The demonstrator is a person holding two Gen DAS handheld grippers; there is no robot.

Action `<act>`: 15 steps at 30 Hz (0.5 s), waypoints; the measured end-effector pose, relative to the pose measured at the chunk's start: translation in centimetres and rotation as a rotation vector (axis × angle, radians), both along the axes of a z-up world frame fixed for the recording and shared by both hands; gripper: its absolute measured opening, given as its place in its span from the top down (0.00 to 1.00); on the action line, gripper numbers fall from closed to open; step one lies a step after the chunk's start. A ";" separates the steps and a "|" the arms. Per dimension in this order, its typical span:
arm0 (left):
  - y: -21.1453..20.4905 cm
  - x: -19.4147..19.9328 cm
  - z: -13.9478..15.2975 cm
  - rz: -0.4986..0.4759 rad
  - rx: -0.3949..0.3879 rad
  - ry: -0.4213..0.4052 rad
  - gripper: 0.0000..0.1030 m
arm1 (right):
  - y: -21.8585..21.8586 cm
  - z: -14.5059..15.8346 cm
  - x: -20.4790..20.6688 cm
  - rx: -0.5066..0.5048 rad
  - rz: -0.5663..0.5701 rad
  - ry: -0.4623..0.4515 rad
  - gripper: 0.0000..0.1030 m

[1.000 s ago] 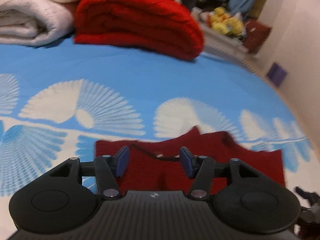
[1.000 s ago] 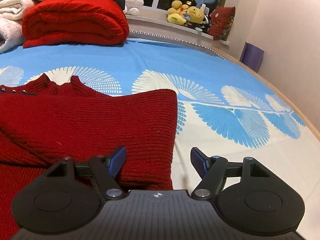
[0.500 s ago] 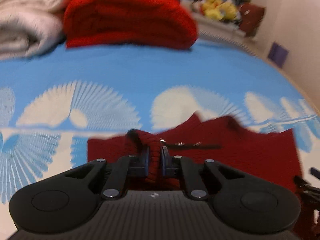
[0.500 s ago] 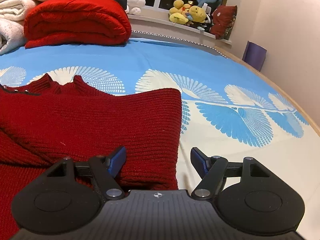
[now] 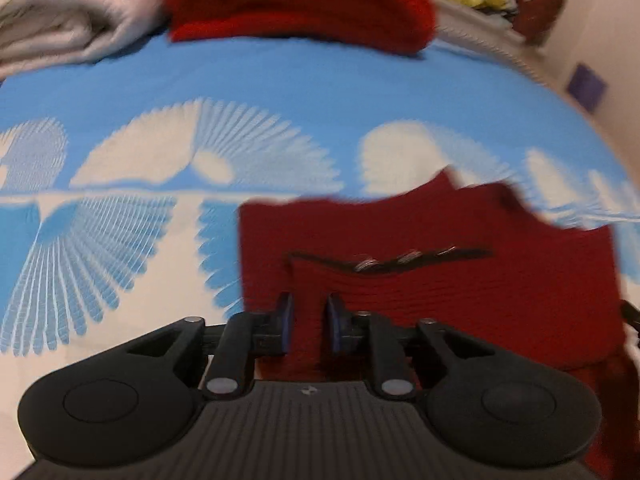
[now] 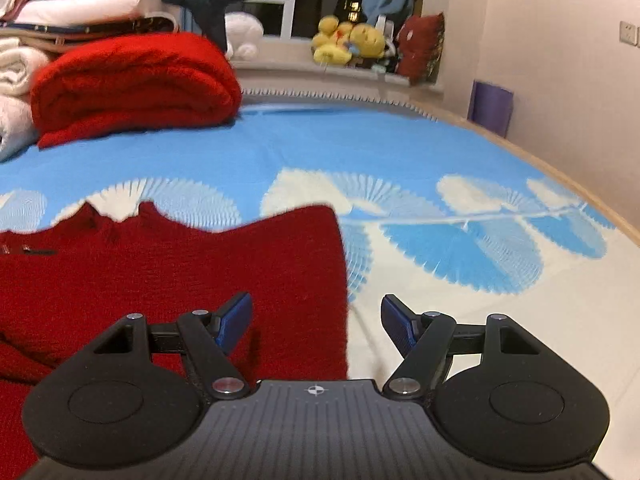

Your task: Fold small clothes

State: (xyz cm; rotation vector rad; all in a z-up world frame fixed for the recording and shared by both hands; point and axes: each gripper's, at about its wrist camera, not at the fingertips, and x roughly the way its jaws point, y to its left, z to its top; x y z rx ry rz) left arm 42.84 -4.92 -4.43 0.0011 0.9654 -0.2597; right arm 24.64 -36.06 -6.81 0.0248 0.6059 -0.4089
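the red knit sweater (image 5: 460, 280) lies flat on the blue-and-white bedsheet (image 5: 280, 92). the left tool (image 5: 308, 326) has its fingers drawn close, pinching a fold of sweater fabric. the right tool (image 6: 316, 320) is spread wide above the sweater's right edge.

Left gripper (image 5: 308, 326) seemingly pinched (blurred); right gripper (image 6: 316, 320) agape.

A blue-and-white patterned bed (image 6: 400, 152) carries a dark red sweater (image 6: 160, 272), folded red blanket (image 6: 136, 84) and pale blankets (image 5: 68, 20)
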 end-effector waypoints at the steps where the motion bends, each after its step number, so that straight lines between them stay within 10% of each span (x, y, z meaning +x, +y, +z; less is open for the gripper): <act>1: 0.2 -0.1 -0.1 -0.007 -0.002 -0.017 0.79 | 0.0 -0.7 0.3 0.010 0.009 0.033 0.29; 3: -0.1 -0.5 0.7 -0.025 0.034 -0.056 0.67 | 0.0 -2.3 1.0 0.007 0.020 0.121 0.28; 5: -0.6 -1.0 1.6 -0.034 0.081 -0.118 0.21 | 0.0 -2.8 1.0 -0.019 0.024 0.124 0.26; 15: 0.0 -1.0 -0.4 0.012 0.169 -0.073 0.01 | -0.5 -2.0 0.9 -0.029 0.018 0.163 0.20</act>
